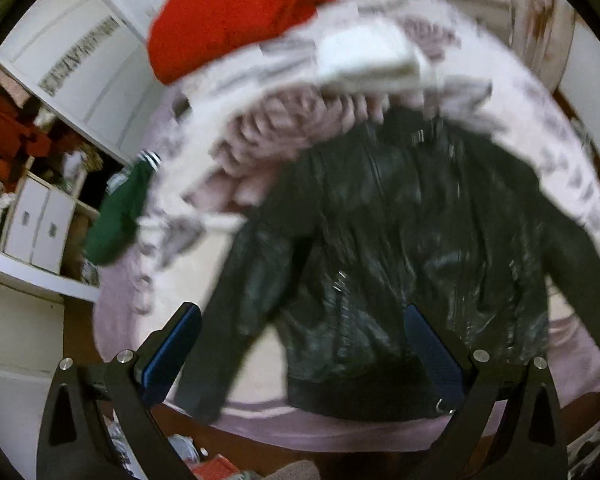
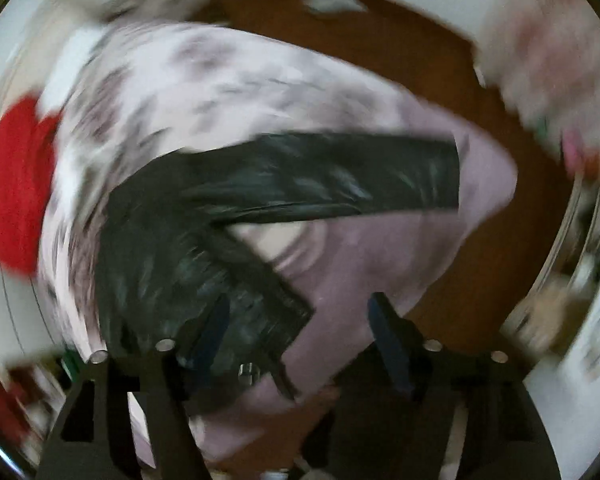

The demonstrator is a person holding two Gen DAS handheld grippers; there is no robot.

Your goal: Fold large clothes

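A black leather jacket (image 1: 392, 248) lies spread out, front up, on a pale pink bed cover (image 1: 260, 428), sleeves angled outward. My left gripper (image 1: 300, 344) is open and empty above the jacket's hem. In the blurred right wrist view the jacket (image 2: 172, 264) lies at the left with one sleeve (image 2: 340, 176) stretched to the right. My right gripper (image 2: 300, 332) is open and empty above the jacket's lower corner.
Folded clothes, red (image 1: 228, 16) and white (image 1: 372, 56), are stacked at the head of the bed. A green garment (image 1: 120, 216) hangs off the bed's left side. White cupboards (image 1: 40, 224) stand at the left. Brown wooden floor (image 2: 420, 60) surrounds the bed.
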